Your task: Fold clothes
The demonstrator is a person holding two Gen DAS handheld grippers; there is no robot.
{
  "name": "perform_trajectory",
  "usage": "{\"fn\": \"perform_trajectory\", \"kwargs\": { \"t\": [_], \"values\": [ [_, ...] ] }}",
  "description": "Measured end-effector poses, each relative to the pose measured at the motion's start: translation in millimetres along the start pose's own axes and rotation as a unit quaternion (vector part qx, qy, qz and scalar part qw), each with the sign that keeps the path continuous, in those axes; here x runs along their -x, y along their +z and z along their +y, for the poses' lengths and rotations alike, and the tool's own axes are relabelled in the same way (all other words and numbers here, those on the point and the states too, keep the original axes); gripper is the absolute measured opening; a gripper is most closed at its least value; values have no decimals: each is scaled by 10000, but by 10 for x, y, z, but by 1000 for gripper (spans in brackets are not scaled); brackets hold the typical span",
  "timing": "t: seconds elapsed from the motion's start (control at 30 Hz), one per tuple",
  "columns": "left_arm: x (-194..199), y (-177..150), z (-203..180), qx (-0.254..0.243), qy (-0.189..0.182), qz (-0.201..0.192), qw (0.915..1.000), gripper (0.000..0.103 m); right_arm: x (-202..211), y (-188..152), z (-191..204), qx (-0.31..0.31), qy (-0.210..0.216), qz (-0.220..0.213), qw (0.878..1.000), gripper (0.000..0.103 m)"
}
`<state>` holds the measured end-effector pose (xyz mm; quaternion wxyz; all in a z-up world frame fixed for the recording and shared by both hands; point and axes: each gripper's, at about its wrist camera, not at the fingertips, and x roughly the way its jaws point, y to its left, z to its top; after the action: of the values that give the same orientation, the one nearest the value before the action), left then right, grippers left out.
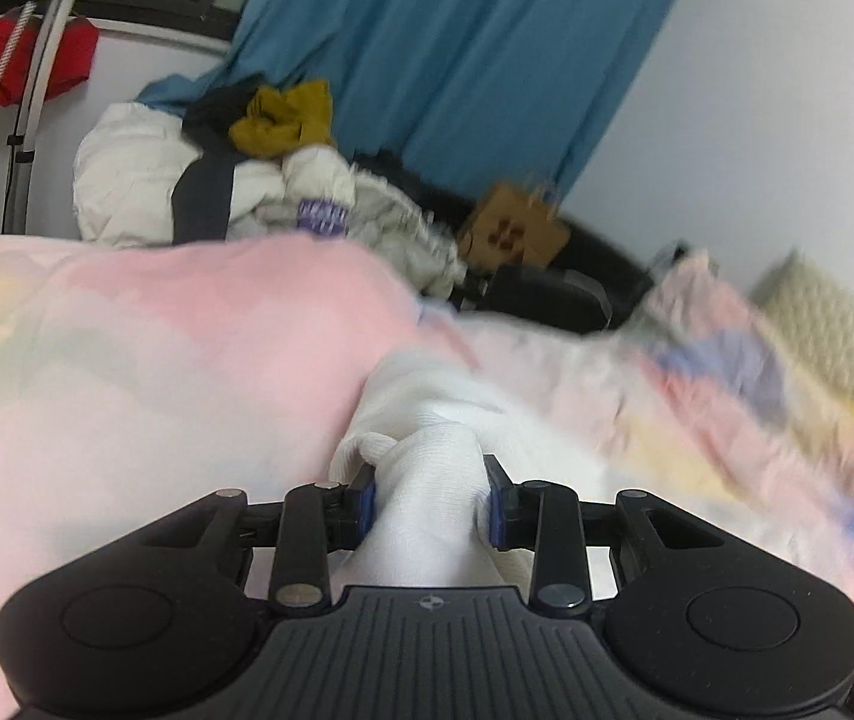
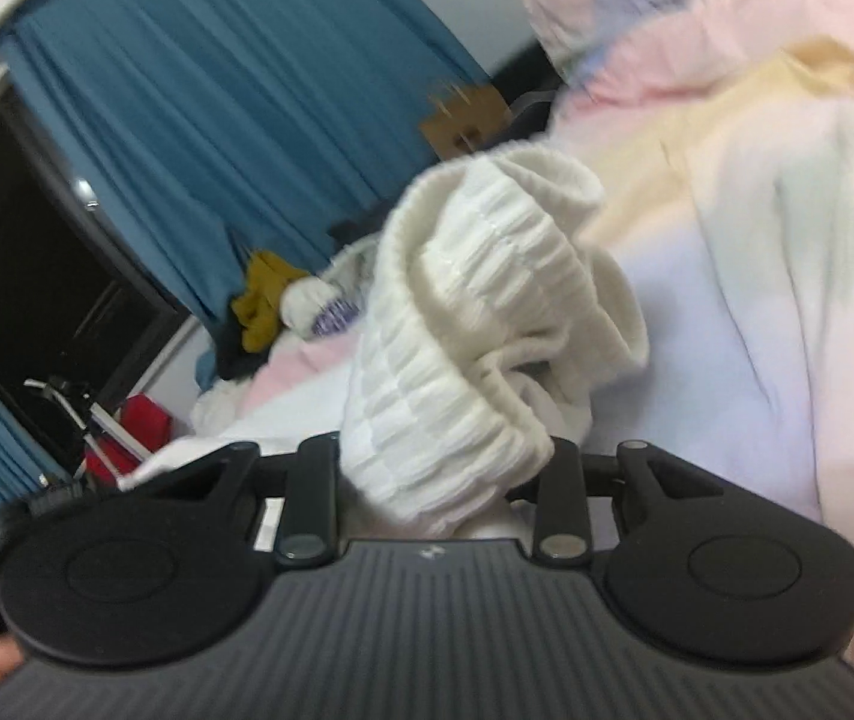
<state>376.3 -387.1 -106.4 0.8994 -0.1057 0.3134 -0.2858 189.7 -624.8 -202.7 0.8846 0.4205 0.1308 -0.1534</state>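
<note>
A white knit garment (image 1: 427,450) is bunched between the blue pads of my left gripper (image 1: 431,504), which is shut on it just above the pastel bedspread (image 1: 156,360). In the right wrist view my right gripper (image 2: 439,480) is shut on the same kind of white fabric: a ribbed, elasticated band (image 2: 475,324) rises in a thick fold from between the fingers, hiding the pads. Both views are blurred.
A pile of clothes (image 1: 216,180) with a mustard piece (image 1: 282,117) lies beyond the bed, below a teal curtain (image 1: 457,48). A cardboard box (image 1: 514,231) and dark items sit by the wall. A red cloth (image 1: 30,60) hangs on a rack at left.
</note>
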Motion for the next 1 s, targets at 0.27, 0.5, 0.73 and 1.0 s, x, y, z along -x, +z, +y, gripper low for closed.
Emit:
{"fn": "perform_trajectory", "kwargs": {
  "t": [0.27, 0.5, 0.73, 1.0],
  "values": [
    [429, -476, 303, -215, 225, 489, 9983, 42, 61, -285, -238, -1138, -769, 1111, 9843, 43],
    [1186, -522, 192, -501, 351, 568, 9965, 53, 310, -288, -236, -1262, -616, 1269, 9819, 47],
    [2252, -604, 16, -960, 302, 350, 9943, 66, 1036, -351, 248, 116, -996, 1045, 9895, 49],
    [3514, -832, -286, -1214, 271, -101, 9922, 81, 2047, -400, 819, 1408, -709, 201, 9873, 48]
  ]
}}
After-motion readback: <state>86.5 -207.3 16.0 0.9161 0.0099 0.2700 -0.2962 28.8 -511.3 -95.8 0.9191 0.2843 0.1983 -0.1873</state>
